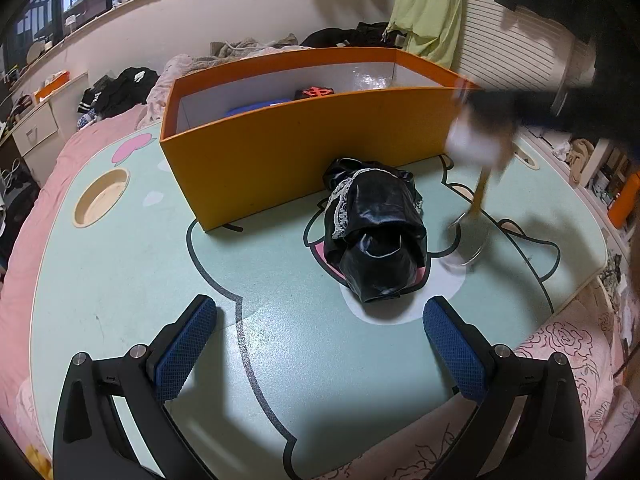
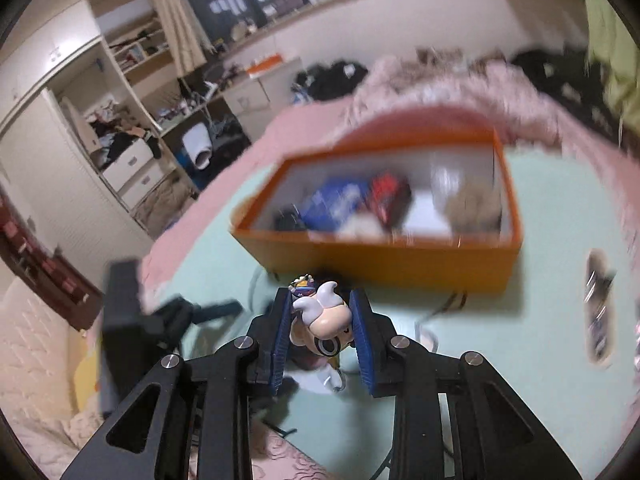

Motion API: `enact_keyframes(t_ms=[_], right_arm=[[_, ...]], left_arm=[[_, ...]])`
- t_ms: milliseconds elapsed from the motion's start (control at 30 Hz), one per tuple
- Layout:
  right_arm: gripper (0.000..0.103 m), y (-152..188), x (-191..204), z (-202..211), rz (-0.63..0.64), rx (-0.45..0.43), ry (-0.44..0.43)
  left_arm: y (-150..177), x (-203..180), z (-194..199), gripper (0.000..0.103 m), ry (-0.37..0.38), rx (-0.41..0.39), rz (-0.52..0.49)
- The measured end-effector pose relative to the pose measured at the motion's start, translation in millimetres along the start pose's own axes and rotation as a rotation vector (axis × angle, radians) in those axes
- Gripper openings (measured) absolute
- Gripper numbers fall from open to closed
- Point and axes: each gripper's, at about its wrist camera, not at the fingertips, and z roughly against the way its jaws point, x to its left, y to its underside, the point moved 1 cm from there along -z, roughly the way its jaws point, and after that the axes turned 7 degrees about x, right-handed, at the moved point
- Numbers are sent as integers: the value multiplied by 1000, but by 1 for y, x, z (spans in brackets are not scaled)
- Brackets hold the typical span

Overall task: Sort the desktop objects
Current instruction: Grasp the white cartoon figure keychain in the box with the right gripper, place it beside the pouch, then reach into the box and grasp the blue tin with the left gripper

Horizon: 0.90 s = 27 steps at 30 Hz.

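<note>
The little cartoon figure (image 2: 322,320), white-haired with a pale face and what looked like a keyring loop hanging under it, was pinched between the blue pads (image 2: 280,340) of the right gripper (image 2: 320,332), held up in the air above the mint-green table (image 2: 540,320). Jaws were closed right in on it from both sides. From the left wrist view that same gripper showed up only as a blurry dark shape (image 1: 516,116) off to the right, with something whitish and a metal ring (image 1: 468,240) dangling below it, too smeared to say much more.

Just past the figure sat the orange box (image 2: 380,256), open on top, white inside. It already had stuff in it: something blue (image 2: 336,200), something red and black (image 2: 390,196), and a tan fuzzy thing (image 2: 474,204) at the right end, all blurry.

The left gripper (image 1: 320,344) was spread wide with nothing in it, hanging low over the table's near edge. Between it and the box lay a crumpled shiny black bag (image 1: 374,236) with a bit of lace trim, resting on the table's cartoon print, near the box's front wall (image 1: 304,148) but not clearly touching it.

The table sat on a pink bedspread (image 1: 24,280), with a round cup hole (image 1: 102,198) at its left side.
</note>
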Motion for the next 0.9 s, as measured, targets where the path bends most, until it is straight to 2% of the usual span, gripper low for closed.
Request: enact_keyframes(t_ms=[67,133,167,200,267,300,333,500,600,633,900], right_arm=[[29,7,-13,-15,-41,21,28],[31,12,-23,-19,-65,-1,51],[46,15,-25,-16,-77,-26,54],[75,17,-27,-13,-92,-45,55],[96,26,-29,1,-115,-119,105],[96,34,-28,8,-111,-162,138],[96,37,-29,11,-100,-168,162],[96,54,-11,-10,14,-61,346],[99,63,-1,-26,85,-30,444],[103,64,1,-29,93,-27,453],[103,68,-7,-32,88,-27,462]], left_arm=[[0,0,0,103,1,0,0],[-3,0,1,103,0,0,1],[-3,0,2,103,0,0,1],[-3,0,3,103,0,0,1],[-4,0,3,103,0,0,2],[-4,0,3,103,0,0,2],[-4,0,3,103,-1,0,1],[-3,1,3,103,-1,-1,1],[-4,3,4,103,-3,-1,2],[-4,3,4,103,-3,-1,2],[-3,8,8,103,-5,-1,5]])
